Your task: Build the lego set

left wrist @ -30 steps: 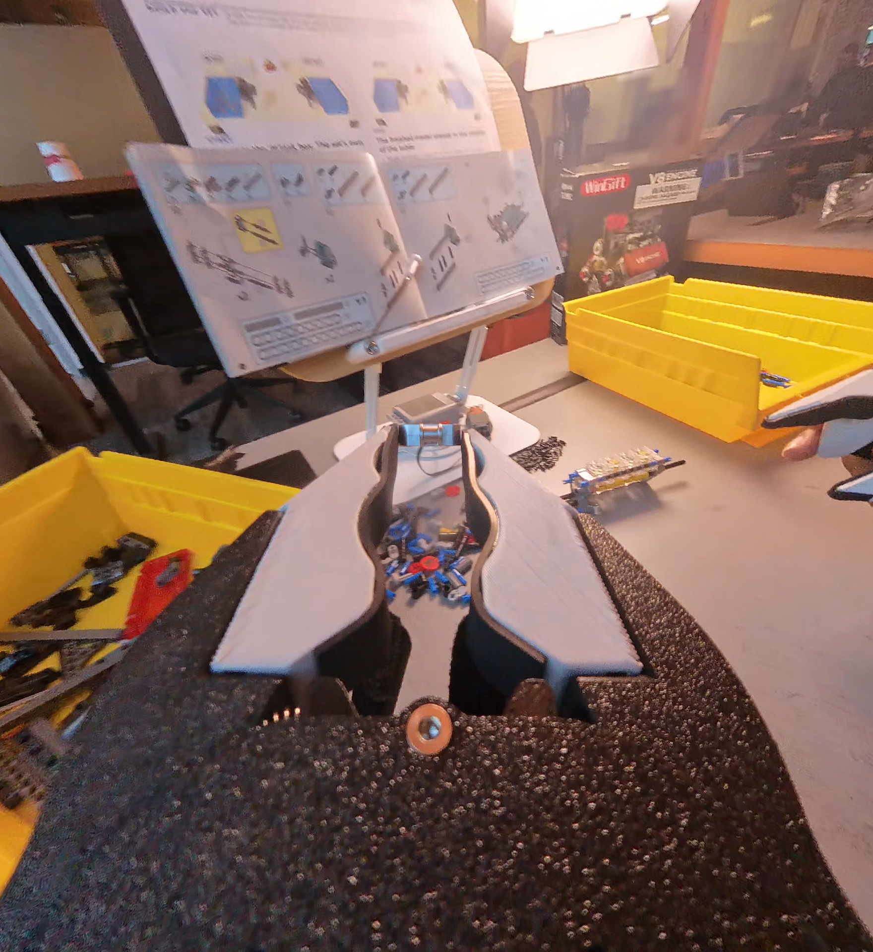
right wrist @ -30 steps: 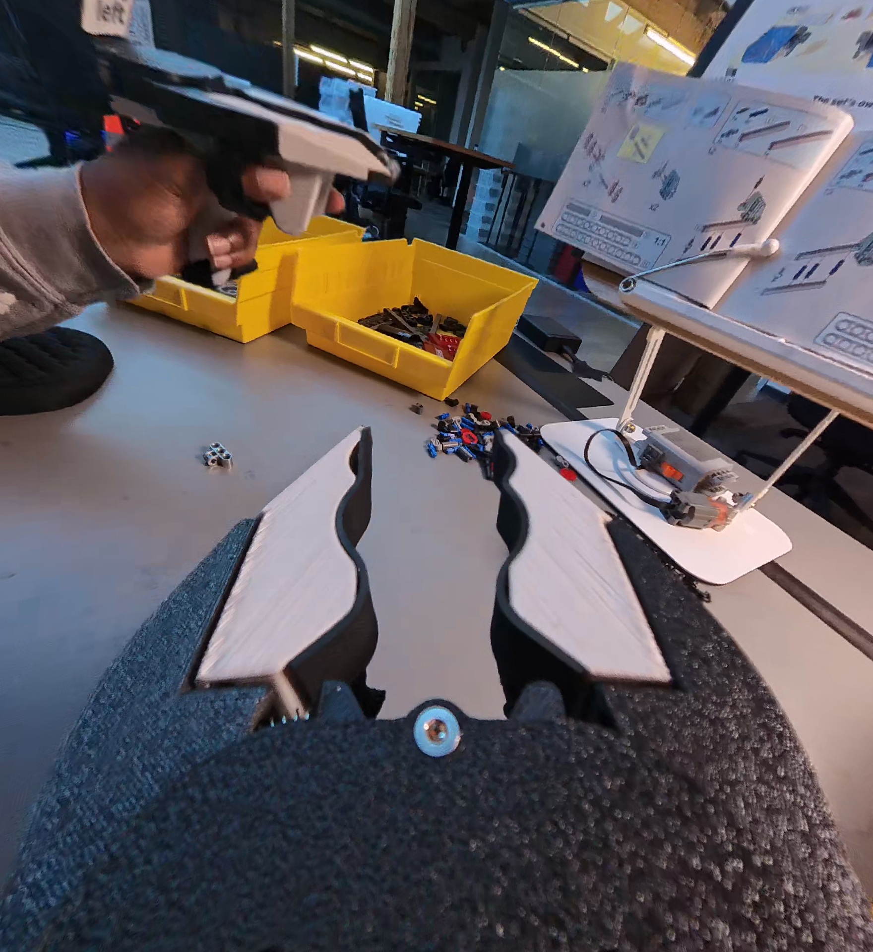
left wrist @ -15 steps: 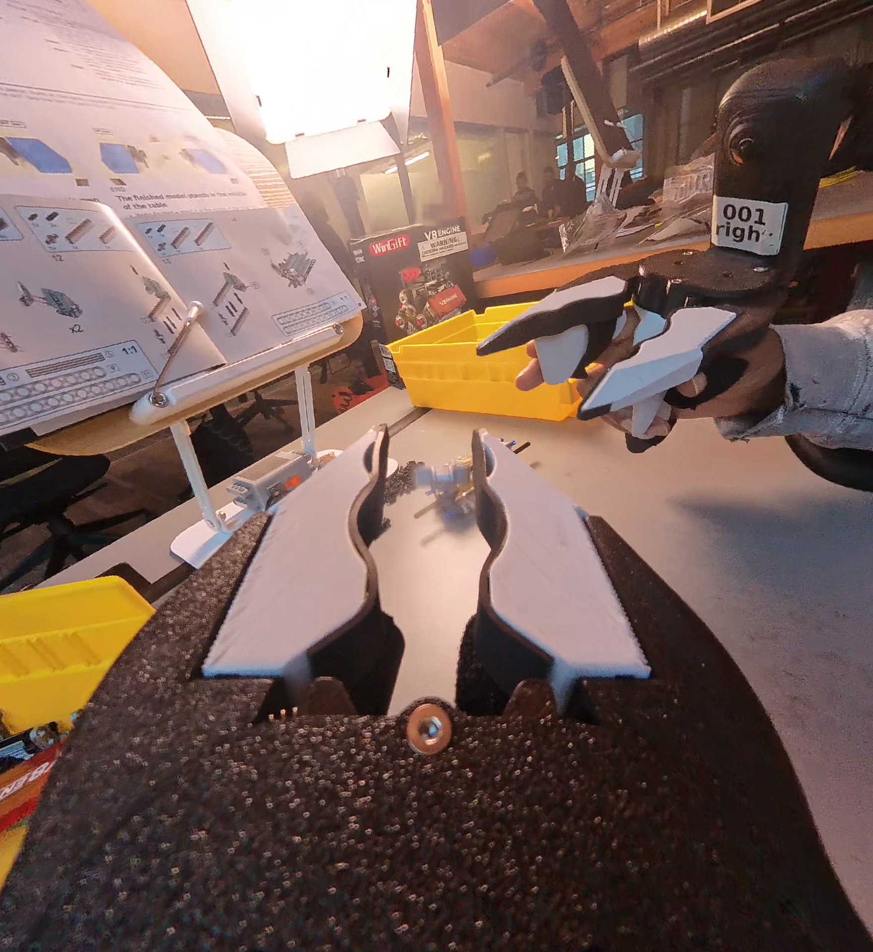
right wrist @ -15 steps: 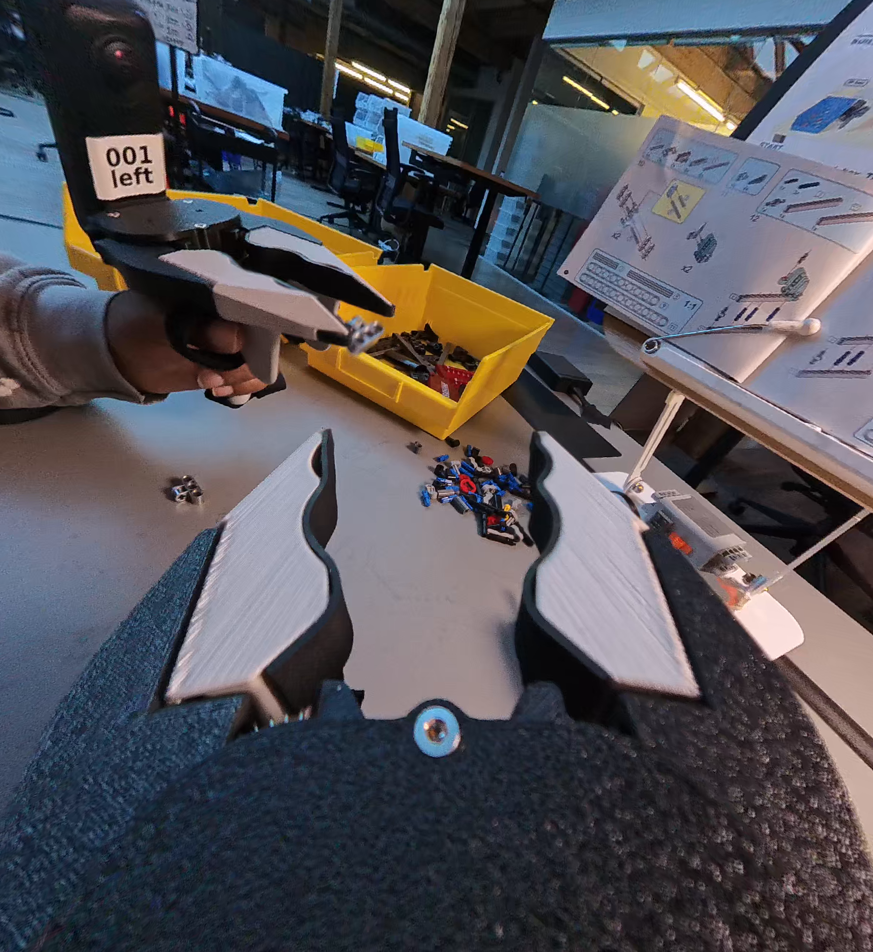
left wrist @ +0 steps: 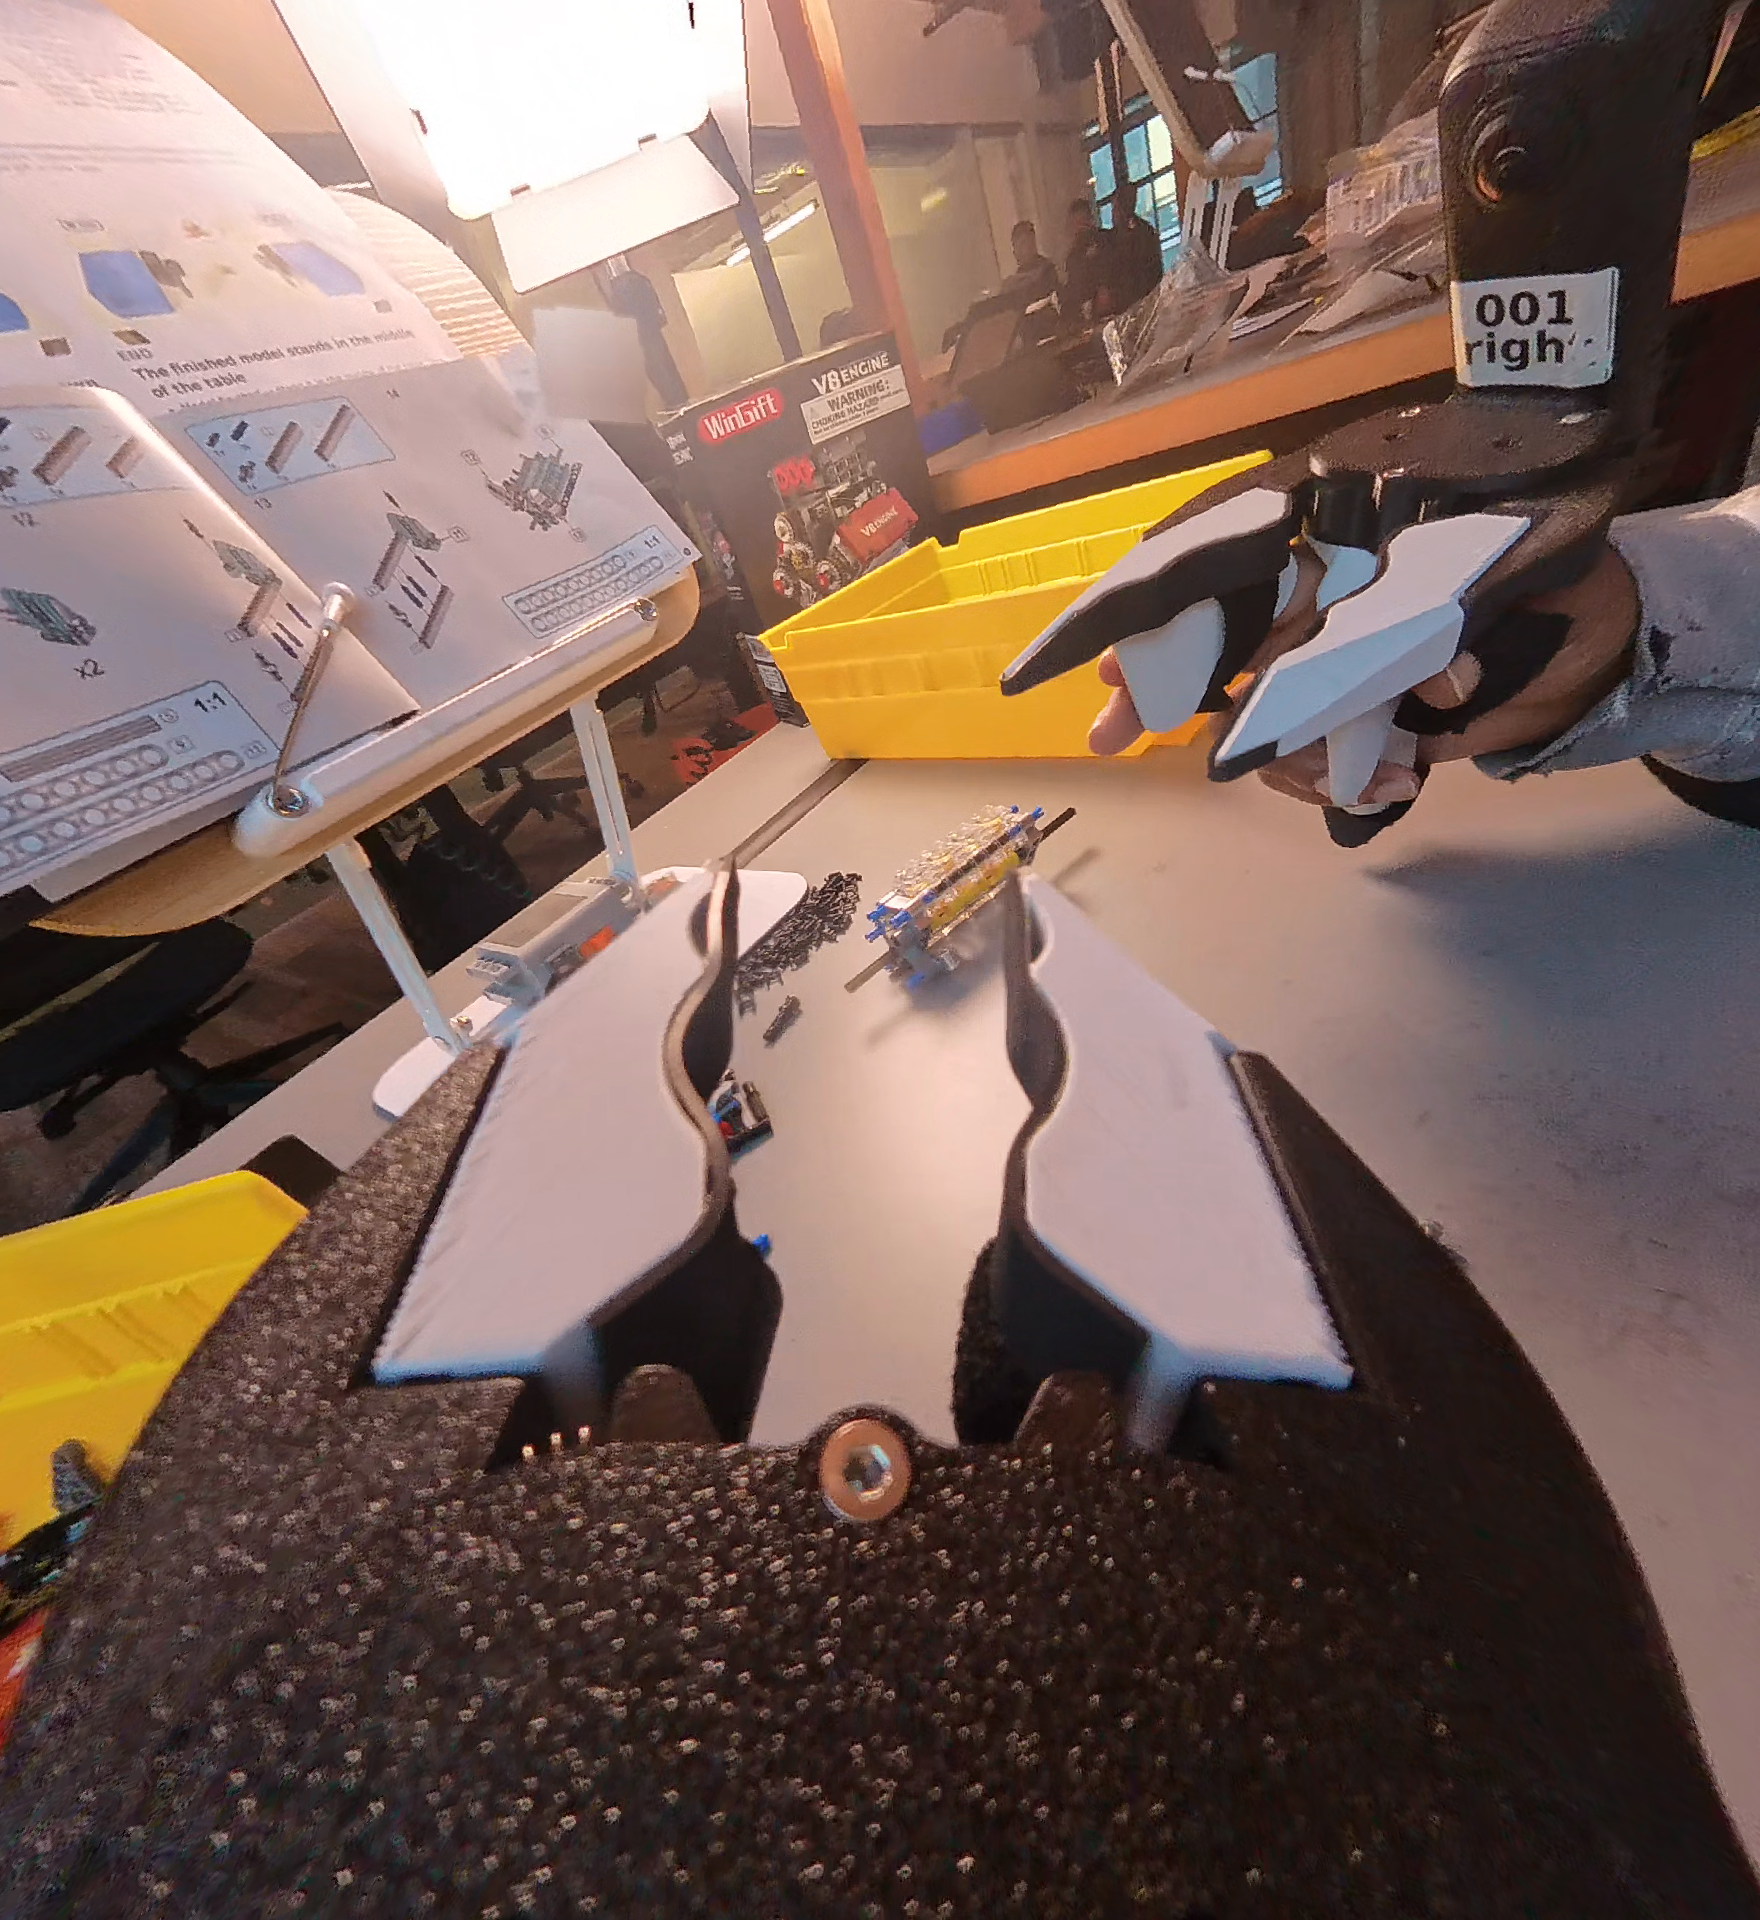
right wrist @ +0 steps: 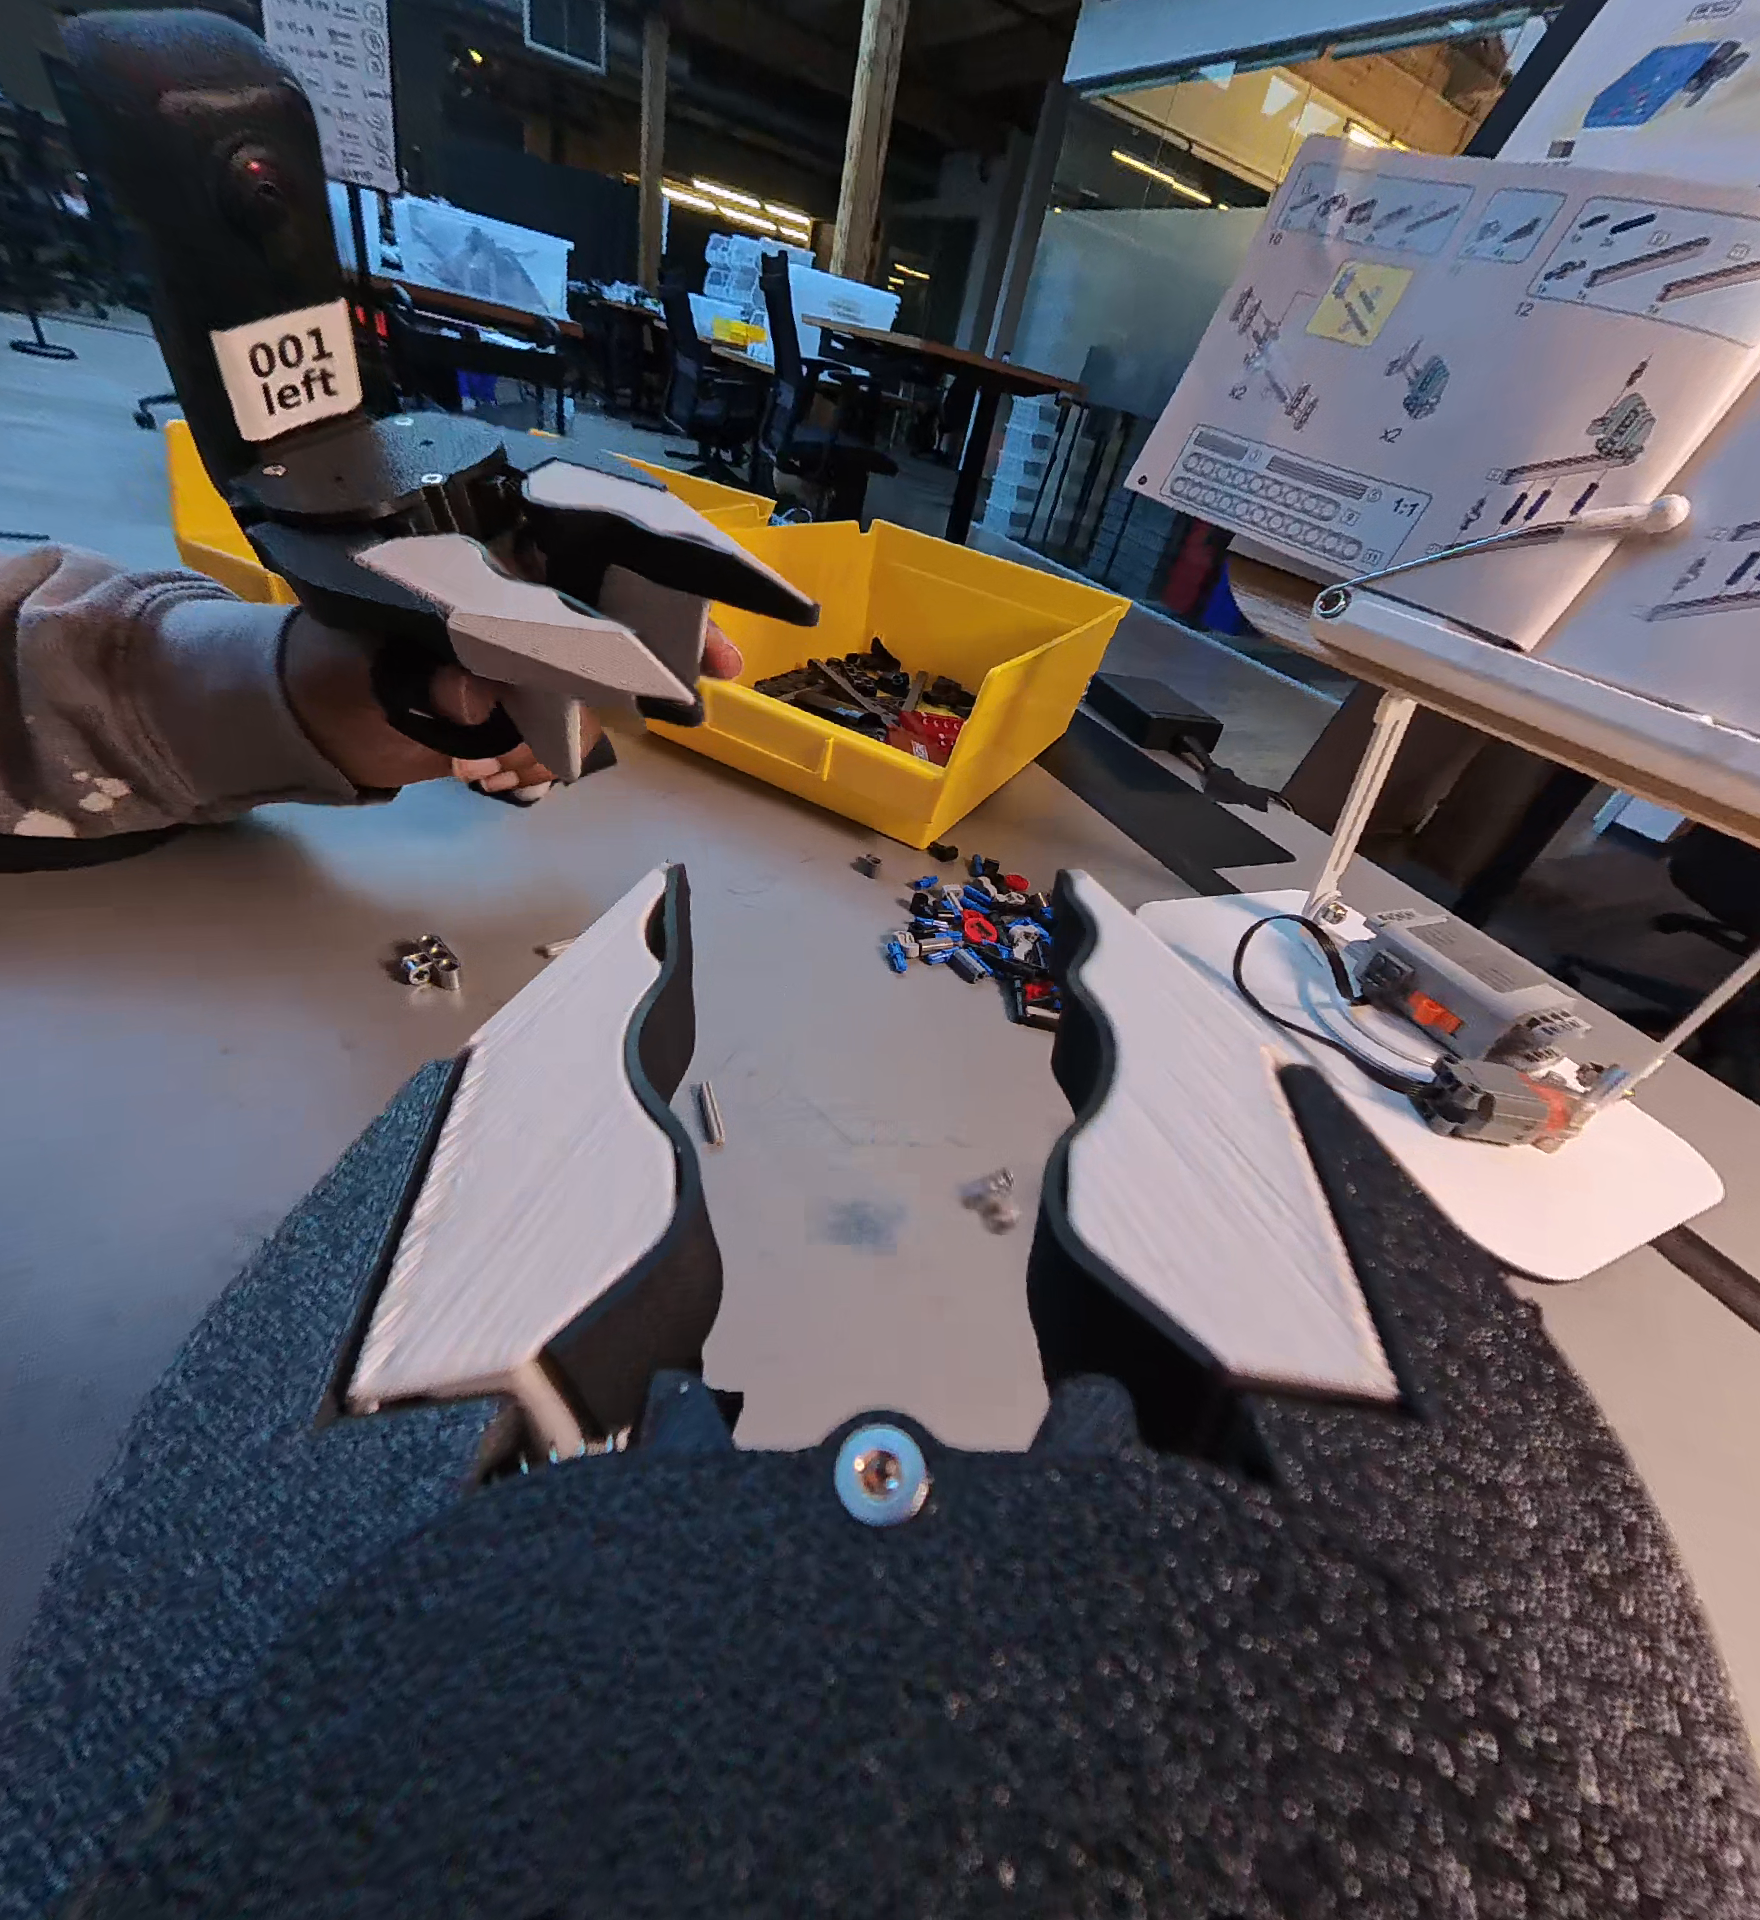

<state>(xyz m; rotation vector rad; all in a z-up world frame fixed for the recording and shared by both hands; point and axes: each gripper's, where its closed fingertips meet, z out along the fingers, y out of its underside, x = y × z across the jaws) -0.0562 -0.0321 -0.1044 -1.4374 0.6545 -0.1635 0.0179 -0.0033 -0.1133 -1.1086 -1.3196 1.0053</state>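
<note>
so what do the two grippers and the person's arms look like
Both the left gripper and right gripper have pale grey wedge fingers edged in black, a black pistol-style body and a tall black post bearing a white label. Each own view shows speckled black padding behind. The sleeves are grey, with pale flecks.

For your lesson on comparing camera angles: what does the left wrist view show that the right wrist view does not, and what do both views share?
Only the left wrist view shows the small brick assembly, the black chain pile, the printed box and the open right gripper.

Only the right wrist view shows the loose coloured pieces, the yellow bin of dark parts and the open left gripper.

Both show the instruction booklet on its stand, the grey motor unit and the grey table.
</note>
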